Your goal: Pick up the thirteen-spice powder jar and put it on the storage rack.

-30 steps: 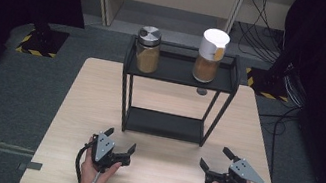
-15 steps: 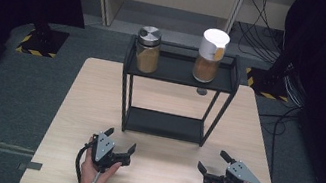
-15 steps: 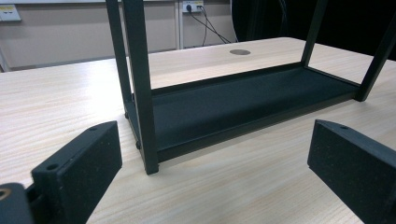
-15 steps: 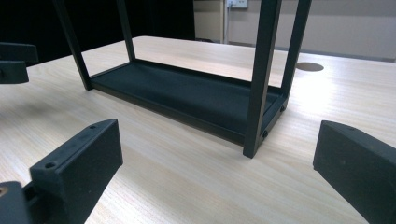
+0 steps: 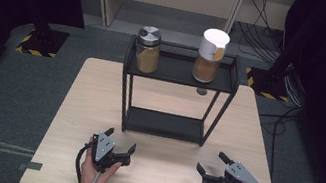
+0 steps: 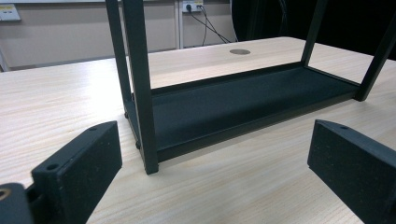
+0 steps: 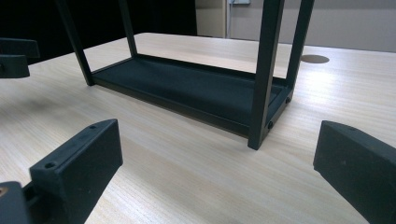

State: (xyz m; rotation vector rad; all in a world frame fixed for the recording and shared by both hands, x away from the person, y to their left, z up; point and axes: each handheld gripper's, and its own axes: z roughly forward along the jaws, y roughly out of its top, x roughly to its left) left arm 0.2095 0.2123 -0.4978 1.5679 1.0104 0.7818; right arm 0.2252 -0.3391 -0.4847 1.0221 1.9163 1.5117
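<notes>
— Pale wood bench (image 5: 169, 103), dark floor around it, cables along the back wall. From my seat, both tools rest low at the near edge. The left gripper (image 5: 119, 145) has its fingers spread wide with nothing between them, and the right gripper (image 5: 210, 164) likewise: wide apart, empty.

— Where do the jars sit from there?

— Well beyond and above the fingertips, on the top tier of the black rack (image 5: 171, 123). The steel-lidded jar (image 5: 148, 49) is ahead of my left fingers, the white-capped jar (image 5: 209, 55) ahead of my right. In the left gripper view, the near rack post (image 6: 140, 84) stands just past the fingers; the right gripper view shows its other near post (image 7: 264, 74) the same way.

— So what worries you?

— Those posts. If I lift straight forward, I reckon a finger clips a post or the top rail, and the rack is light-looking, so it could slide or rock and tip a jar. Both jars are tall, the white-capped one standing near the shelf's edge, I think, though the high view is too coarse to be sure. Closing off-centre on smooth glass could also twist it out.
</notes>
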